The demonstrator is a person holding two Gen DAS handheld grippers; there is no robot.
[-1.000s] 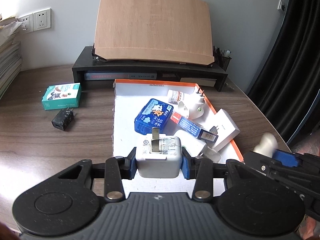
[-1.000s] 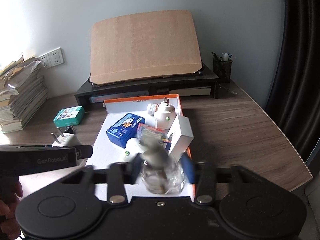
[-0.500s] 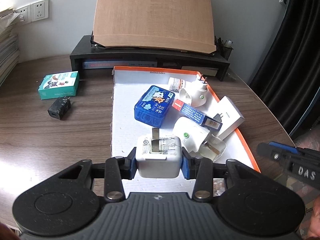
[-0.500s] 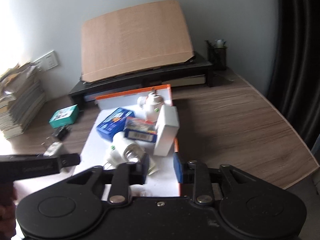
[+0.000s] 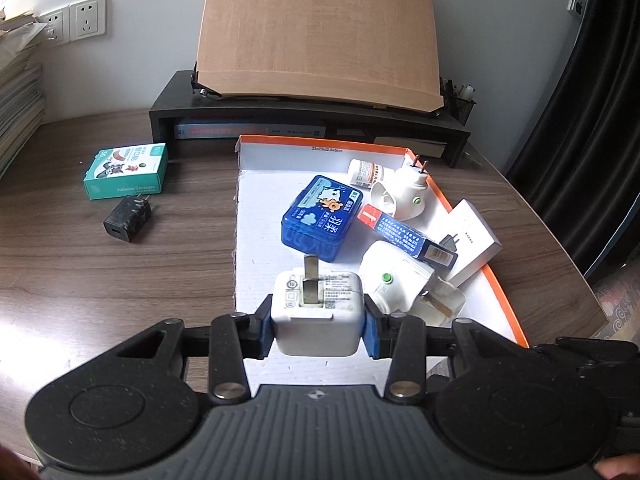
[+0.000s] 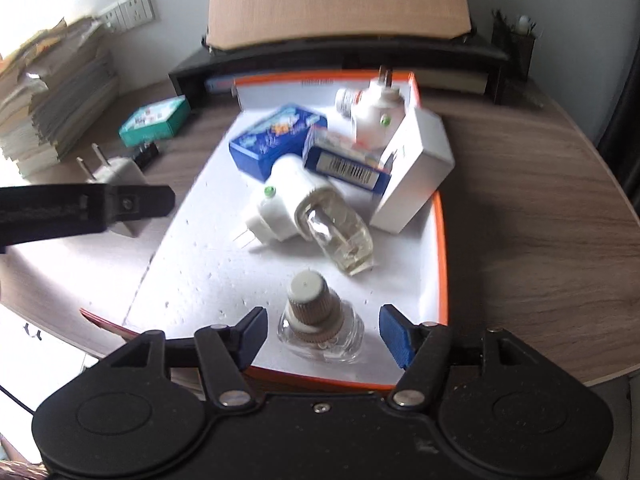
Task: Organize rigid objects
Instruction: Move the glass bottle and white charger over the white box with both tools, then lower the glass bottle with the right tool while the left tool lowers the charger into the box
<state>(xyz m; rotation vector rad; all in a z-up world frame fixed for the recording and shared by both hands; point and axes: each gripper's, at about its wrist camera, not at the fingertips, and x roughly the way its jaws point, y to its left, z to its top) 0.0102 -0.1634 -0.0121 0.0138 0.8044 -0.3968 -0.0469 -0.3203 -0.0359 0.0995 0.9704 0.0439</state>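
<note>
- Between the blue pads of the left gripper point(image 5: 319, 326) sits a white charger point(image 5: 318, 312), pinched on both sides with its prongs pointing up; it hangs over the near left part of the tray point(image 5: 260, 216).
- Over the tray's near edge, the right gripper point(image 6: 322, 334) has its jaws opening; a small glass bottle point(image 6: 320, 330) with a grey ribbed cap stands upright between them, and neither pad touches it.
- Past that bottle lies a white plug-in device point(image 6: 280, 200) on its side, its clear bottle pointing toward the near right.
- Farther back, a blue tin point(image 5: 322, 218), a blue and red carton point(image 5: 404, 234), a second white plug-in point(image 5: 402, 196) and a small white pill bottle point(image 5: 362, 171) crowd the tray's far right half.
- A white box point(image 5: 472, 242) leans across the orange right rim, partly outside.
- Bare white floor runs down the tray's left side and near middle.
- Left of the tray, on the wooden desk point(image 5: 100, 280), a black charger point(image 5: 128, 219) lies just beside a green box point(image 5: 126, 176), both well apart from the tray's left edge.
- Behind the tray's far edge stands a black shelf riser point(image 5: 168, 112).
</note>
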